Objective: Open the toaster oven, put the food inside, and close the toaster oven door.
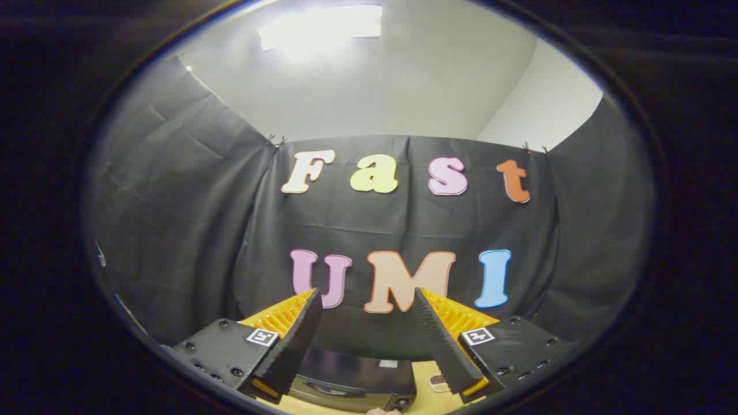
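Note:
My gripper (365,295) is held high and points at the booth's black cloth wall, its two fingers (300,334) spread wide apart with nothing between them. Far below, between the fingers' bases, the dark top of the toaster oven (357,374) shows on a yellowish table (429,397). A small brown piece of food (439,381) lies on the table just right of the oven, partly hidden by the right finger. The oven's door is out of sight.
Black cloth walls (190,230) close the booth on the left, back and right. Above them is a white ceiling with a bright lamp (320,26). A bit of a hand (381,411) shows in front of the oven.

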